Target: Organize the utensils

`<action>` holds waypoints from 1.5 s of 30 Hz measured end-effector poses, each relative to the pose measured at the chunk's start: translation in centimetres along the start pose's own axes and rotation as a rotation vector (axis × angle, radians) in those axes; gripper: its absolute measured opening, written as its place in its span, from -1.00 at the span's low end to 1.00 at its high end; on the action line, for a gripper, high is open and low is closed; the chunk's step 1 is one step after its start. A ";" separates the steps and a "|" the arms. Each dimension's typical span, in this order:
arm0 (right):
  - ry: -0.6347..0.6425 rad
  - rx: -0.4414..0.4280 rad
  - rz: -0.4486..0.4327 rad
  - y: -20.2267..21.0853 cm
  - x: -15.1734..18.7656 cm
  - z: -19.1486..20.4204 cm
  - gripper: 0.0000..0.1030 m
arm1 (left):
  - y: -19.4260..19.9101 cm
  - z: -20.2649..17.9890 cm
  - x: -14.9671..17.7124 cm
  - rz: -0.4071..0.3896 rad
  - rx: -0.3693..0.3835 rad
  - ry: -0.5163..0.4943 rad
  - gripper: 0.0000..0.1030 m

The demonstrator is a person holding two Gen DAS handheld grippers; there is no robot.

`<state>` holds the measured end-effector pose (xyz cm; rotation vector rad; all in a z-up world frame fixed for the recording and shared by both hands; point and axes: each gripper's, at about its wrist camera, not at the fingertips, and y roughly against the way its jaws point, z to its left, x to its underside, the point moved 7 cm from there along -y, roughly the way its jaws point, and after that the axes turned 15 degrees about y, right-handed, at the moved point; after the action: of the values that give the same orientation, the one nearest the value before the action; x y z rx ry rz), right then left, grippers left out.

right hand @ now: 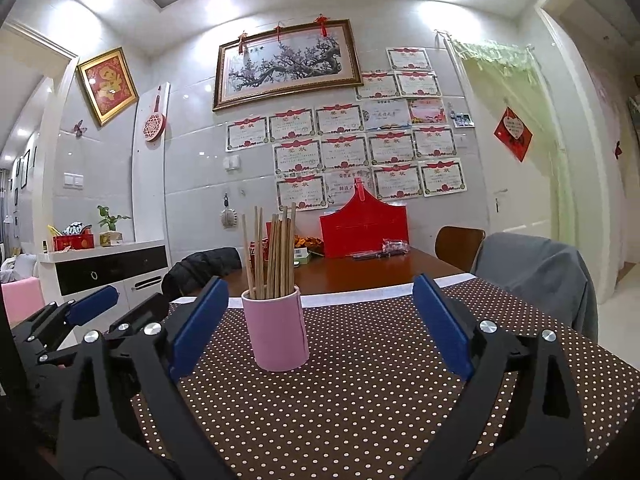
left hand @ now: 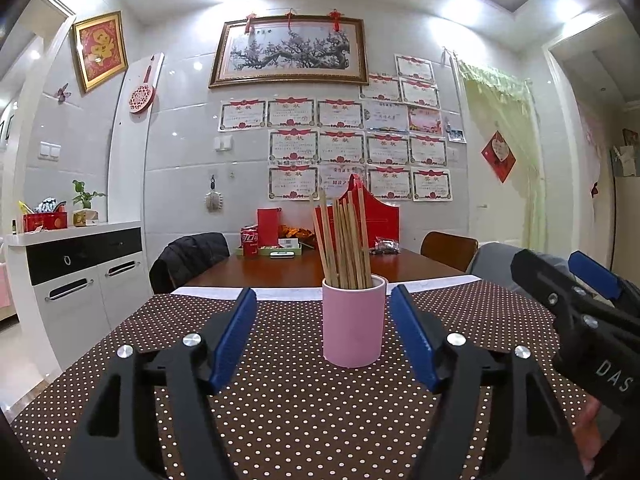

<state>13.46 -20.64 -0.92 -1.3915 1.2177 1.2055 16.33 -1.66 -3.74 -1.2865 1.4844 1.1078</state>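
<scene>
A pink cup (left hand: 354, 320) stands upright on the brown polka-dot tablecloth (left hand: 288, 420), holding several wooden chopsticks (left hand: 344, 240) upright. My left gripper (left hand: 324, 320) is open and empty, its blue pads a little short of the cup on either side. The right gripper shows at the right edge of the left wrist view (left hand: 560, 276). In the right wrist view the cup (right hand: 276, 328) and chopsticks (right hand: 272, 252) stand left of centre. My right gripper (right hand: 320, 312) is open and empty, just short of the cup. The left gripper (right hand: 94, 298) shows at the far left.
Beyond the cloth, the wooden table (left hand: 288, 272) carries cola cans (left hand: 250, 242), a red box (right hand: 364, 230) and small packets. Chairs stand around it: one with a dark jacket (left hand: 192, 256), one with a grey cover (right hand: 536, 276). A white sideboard (left hand: 80, 272) is at left.
</scene>
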 end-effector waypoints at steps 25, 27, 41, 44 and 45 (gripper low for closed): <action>-0.001 0.000 0.030 -0.5 0.3 0.0 0.83 | -0.2 0.3 -0.3 0.007 -0.004 0.012 0.44; 0.000 0.005 0.033 -0.5 0.3 0.0 0.83 | -0.2 0.3 -0.2 0.008 -0.004 0.011 0.44; -0.002 0.014 0.039 -0.4 0.4 -0.2 0.84 | -0.3 0.6 -0.2 0.011 -0.008 0.009 0.44; -0.002 0.015 0.038 -0.4 0.4 -0.2 0.84 | -0.3 0.6 -0.2 0.011 -0.008 0.010 0.44; -0.003 0.014 0.038 -0.4 0.3 -0.2 0.84 | -0.3 0.6 -0.2 0.010 -0.009 0.009 0.44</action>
<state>13.91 -20.81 -1.23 -1.3613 1.2536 1.2222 16.67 -1.08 -3.70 -1.2933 1.4960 1.1175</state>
